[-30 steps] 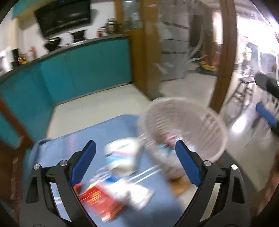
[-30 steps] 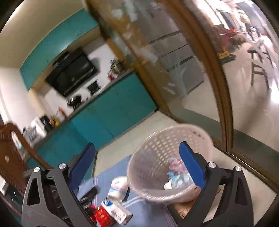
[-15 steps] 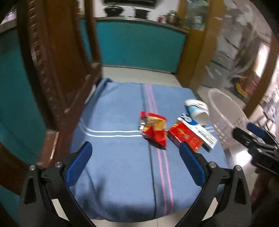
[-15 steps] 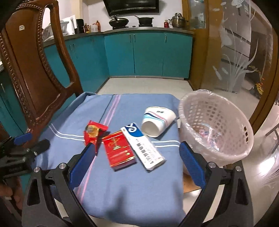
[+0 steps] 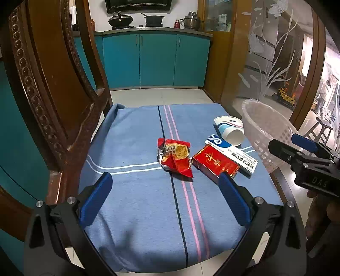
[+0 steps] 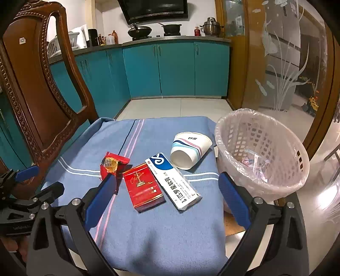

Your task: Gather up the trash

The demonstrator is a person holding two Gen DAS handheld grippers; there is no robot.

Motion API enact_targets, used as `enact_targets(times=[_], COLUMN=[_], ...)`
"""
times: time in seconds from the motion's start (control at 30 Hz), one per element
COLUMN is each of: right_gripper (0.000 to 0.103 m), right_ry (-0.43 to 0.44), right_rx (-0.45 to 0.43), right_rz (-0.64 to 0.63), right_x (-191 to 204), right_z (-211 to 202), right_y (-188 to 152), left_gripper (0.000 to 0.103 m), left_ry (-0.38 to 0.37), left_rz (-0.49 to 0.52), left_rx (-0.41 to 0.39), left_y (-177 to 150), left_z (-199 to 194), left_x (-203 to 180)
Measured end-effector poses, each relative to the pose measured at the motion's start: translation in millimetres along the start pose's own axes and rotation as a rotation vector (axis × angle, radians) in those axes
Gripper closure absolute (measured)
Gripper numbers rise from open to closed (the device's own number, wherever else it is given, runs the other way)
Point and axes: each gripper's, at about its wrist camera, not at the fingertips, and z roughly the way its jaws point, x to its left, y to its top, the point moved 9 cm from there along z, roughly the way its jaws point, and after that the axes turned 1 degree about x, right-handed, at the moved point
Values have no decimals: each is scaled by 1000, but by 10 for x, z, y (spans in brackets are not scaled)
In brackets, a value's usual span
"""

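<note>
A home kitchen: teal cabinets [image 6: 176, 68], stovetop pans [image 6: 140, 30] (range hood above).

A blue striped cloth [image 6: 148, 233] covers the low surface in the foreground, with white, pink and dark stripes crossing it; a carved wooden chair [image 6: 38, 102] stands at its left edge, its back studded with round beads; behind, teal cabinets [image 6: 176, 70] run along the wall under a grey counter; on the counter sit a wok [image 6: 139, 31], a black pot [image 6: 171, 27] and a steel pot [image 6: 210, 25]; a dark range hood [image 6: 154, 9] hangs above; a frosted glass door [image 6: 282, 63] with etched plants stands to the right.
</note>
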Motion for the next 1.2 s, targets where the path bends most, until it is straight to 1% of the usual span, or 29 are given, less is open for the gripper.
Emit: enact_targets(times=[0.4,0.7,0.77,0.83,0.87,0.93,1.0,1.03,1.1,1.2], right_gripper=[8,8,8,8,9,16,26,29,37,44], right_ry=[9,8,11,-7,-1,17,21,32,33,31], right_rx=[-6,1,36,125,154,236,298,320,341,350], right_rz=[15,-4,-68,-187,-216,-243,-233,-234,-254,-266], right_x=[-49,-54,-34,-51,-70,-151,-228,-236,-240,-249], right_z=[-45,-34,32,191,250,426,563,627,720,849], right_y=[8,10,-25,-156,-208,-349,-461,-500,-536,-545], left_gripper=[3,3,3,3,3,4,4,4,4,4], left_ry=[4,2,6,12,11,16,27,26,40,48], left_rz=[11,15,17,11,9,20,31,33,24,7], left_rx=[17,31,45,61,74,97,124,141,167,184], left_y=[-34,-64,-79,-88,-83,-77,-77,-80,-65,-10], left_z=[69,129,208,311,410,588,781,875,1054,1226], left_x=[-54,-72,-82,-80,-90,-114,-127,-132,-108,-85])
